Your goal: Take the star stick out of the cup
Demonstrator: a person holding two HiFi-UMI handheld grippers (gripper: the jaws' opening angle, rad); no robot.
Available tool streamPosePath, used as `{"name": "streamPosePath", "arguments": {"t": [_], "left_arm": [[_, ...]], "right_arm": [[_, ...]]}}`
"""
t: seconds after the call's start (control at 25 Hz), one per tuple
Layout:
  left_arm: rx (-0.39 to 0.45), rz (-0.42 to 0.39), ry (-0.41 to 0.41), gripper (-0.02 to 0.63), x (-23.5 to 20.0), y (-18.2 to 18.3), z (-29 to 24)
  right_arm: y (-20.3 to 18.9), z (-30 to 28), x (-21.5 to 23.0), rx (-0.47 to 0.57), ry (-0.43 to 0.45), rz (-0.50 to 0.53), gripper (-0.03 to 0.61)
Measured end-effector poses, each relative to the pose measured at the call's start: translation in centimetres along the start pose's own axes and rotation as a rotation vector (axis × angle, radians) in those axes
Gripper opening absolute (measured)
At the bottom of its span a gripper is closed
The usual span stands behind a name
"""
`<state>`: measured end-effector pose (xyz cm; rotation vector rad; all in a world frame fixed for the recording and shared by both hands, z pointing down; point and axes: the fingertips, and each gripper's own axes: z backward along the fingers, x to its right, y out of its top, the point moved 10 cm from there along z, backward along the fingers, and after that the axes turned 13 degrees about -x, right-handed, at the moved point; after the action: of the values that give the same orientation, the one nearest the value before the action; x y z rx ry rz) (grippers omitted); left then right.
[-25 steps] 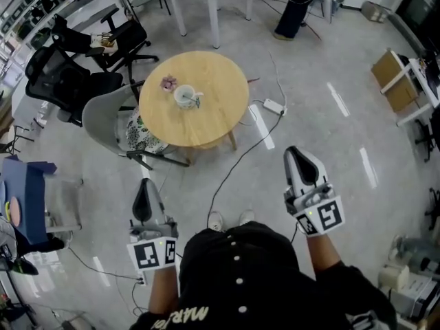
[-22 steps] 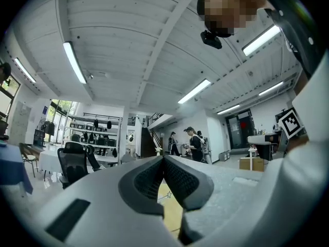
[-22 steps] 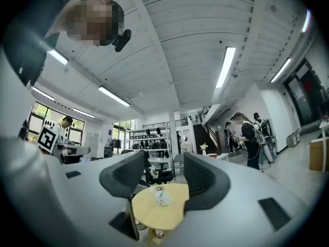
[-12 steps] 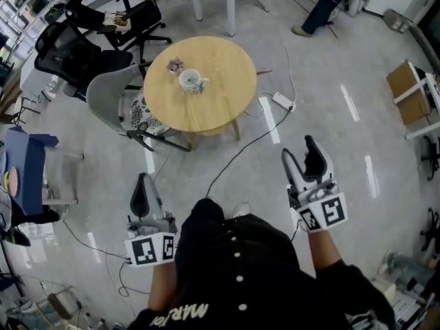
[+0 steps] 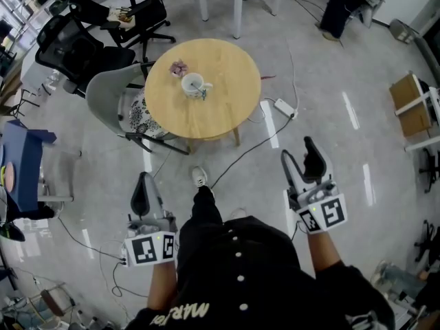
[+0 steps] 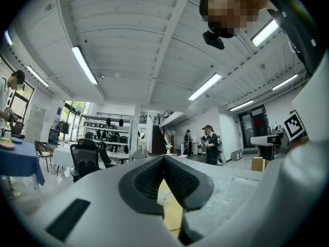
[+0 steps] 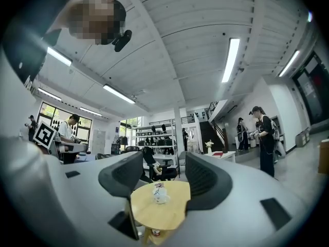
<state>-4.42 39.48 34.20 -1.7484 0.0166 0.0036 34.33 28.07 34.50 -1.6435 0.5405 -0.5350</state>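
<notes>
Well short of bench [image 5: 223, 105], approach step: left fingers [image 5: 142, 185] clenched, empty; right fingers [image 5: 313, 158] released; next, reaching cup [image 5: 190, 84], pinching stick [image 5: 199, 92].

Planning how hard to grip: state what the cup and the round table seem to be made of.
The cup is plain white and smooth, probably glazed ceramic, though it is too small here to be sure. The round table has an even pale tan top with a matte look, which suggests light wood or wood veneer.
</notes>
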Motion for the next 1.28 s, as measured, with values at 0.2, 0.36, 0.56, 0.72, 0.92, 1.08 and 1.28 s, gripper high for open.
{"name": "streamPosePath", "arguments": {"t": [0.2, 0.36, 0.56, 0.72, 0.92, 1.08, 1.28], "left_arm": [[0.005, 0.000, -0.010, -0.003, -2.2, 0.7, -4.4], [0.011, -0.002, -0.016, -0.003, -5.1, 1.8, -8.7], [0.017, 0.000, -0.018, -0.003, -9.0, 2.9, -13.8], [0.022, -0.003, -0.036, -0.003, -12.0, 4.3, -17.5], [0.028, -0.005, -0.069, -0.003, -16.0, 5.5, -21.7], [0.031, -0.006, -0.104, -0.003, -18.7, 6.3, -24.1], [0.013, -0.012, -0.139, -0.003, -20.7, 6.2, -26.8]], "right_arm": [[0.6, -4.5, 1.0, 0.006, -0.012, -0.008, 0.247], [1.5, -9.6, 1.1, 0.004, -0.015, -0.004, 0.247], [2.4, -15.8, 1.1, 0.002, -0.016, -0.010, 0.247], [3.7, -20.3, 0.8, 0.004, -0.029, -0.009, 0.247], [4.7, -25.2, -0.1, 0.005, -0.058, -0.013, 0.247], [5.6, -28.1, -1.1, -0.004, -0.081, -0.016, 0.247], [5.6, -30.5, -1.4, -0.030, -0.108, -0.026, 0.247]]}}
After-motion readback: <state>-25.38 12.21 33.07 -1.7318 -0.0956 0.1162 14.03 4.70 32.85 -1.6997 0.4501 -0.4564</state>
